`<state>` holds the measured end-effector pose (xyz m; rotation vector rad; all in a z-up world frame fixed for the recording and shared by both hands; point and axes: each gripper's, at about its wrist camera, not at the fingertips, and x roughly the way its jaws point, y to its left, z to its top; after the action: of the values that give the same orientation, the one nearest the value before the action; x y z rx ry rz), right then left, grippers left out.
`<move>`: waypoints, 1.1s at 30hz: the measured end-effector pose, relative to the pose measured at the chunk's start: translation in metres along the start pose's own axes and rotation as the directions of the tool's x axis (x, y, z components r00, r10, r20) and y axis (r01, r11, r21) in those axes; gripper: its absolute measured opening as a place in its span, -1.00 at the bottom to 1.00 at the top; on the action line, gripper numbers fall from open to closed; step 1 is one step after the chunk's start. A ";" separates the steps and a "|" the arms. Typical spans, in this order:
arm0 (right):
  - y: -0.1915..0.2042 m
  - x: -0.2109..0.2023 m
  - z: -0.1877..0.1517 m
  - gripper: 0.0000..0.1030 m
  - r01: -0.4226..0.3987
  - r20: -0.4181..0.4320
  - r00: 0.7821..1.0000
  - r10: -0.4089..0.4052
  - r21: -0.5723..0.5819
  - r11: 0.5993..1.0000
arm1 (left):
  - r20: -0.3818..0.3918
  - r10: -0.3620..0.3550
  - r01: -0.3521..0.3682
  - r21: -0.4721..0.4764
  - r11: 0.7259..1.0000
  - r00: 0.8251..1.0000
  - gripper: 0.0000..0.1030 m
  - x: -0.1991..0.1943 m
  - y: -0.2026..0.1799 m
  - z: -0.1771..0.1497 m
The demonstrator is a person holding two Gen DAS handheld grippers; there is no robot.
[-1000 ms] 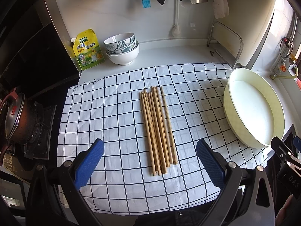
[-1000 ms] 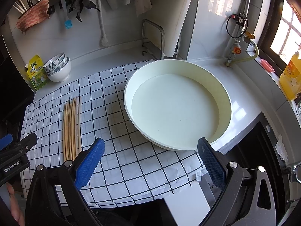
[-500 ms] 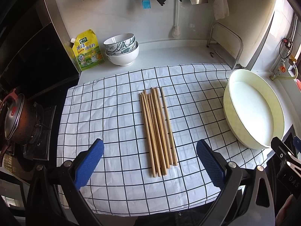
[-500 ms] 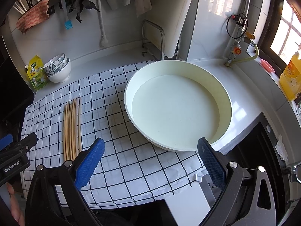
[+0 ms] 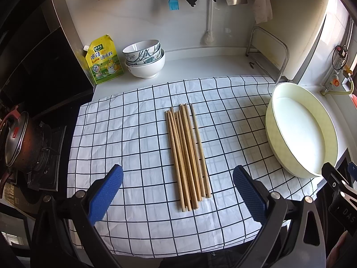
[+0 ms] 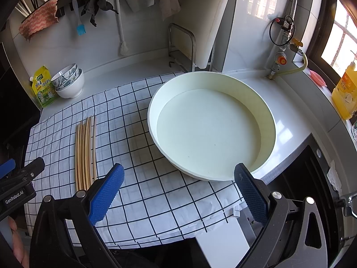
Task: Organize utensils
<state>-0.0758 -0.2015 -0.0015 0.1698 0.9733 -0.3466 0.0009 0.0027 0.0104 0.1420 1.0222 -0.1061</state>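
Though near, chopsticks [image 5: 187, 154] before left gripper [image 5: 178, 192].

The left gripper [image 5: 178, 194] fills the lower part of the left wrist view, its two blue-padded fingers [image 5: 104, 193] spread wide toward the lower left and lower right, with nothing between them. The right gripper [image 6: 178, 193] sits the same way in the right wrist view, its blue fingers [image 6: 251, 197] wide apart and holding nothing. Each gripper's black body also shows at the edge of the other's view: the right at the lower right edge, the left at the lower left edge, where a bit of the person's hand [image 6: 19, 243] is visible below it.
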 end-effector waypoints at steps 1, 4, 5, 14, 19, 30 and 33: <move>0.000 0.000 0.000 0.83 0.000 0.000 1.000 0.000 0.000 1.000 | 0.000 0.000 0.000 0.000 1.000 1.000 0.88 0.000 0.000 0.000; 0.000 0.000 0.000 0.83 0.000 0.000 1.000 0.000 0.000 1.000 | 0.000 0.000 0.000 0.000 1.000 1.000 0.88 0.000 0.000 0.000; 0.000 0.000 0.000 0.83 0.000 0.000 1.000 0.000 0.000 1.000 | 0.000 0.000 0.000 -0.001 1.000 1.000 0.88 0.000 0.000 0.000; 0.000 0.001 0.000 0.83 -0.001 0.001 1.000 0.001 -0.001 1.000 | 0.002 0.000 0.000 -0.001 1.000 1.000 0.88 0.000 0.001 0.000; 0.002 0.000 0.002 0.83 0.000 0.003 1.000 0.000 -0.004 1.000 | 0.001 0.000 0.000 -0.001 1.000 1.000 0.88 0.000 0.000 0.000; 0.004 0.001 0.005 0.83 -0.005 0.001 1.000 0.005 -0.006 1.000 | 0.001 0.000 0.000 0.000 1.000 1.000 0.88 0.000 0.000 -0.001; 0.008 0.003 0.006 0.83 -0.035 -0.004 0.999 0.035 -0.013 0.999 | -0.001 -0.004 0.004 -0.010 1.000 1.000 0.88 0.002 0.005 0.001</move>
<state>-0.0670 -0.1961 -0.0009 0.1760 0.9753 -0.3080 0.0032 0.0070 0.0100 0.1307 1.0239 -0.1041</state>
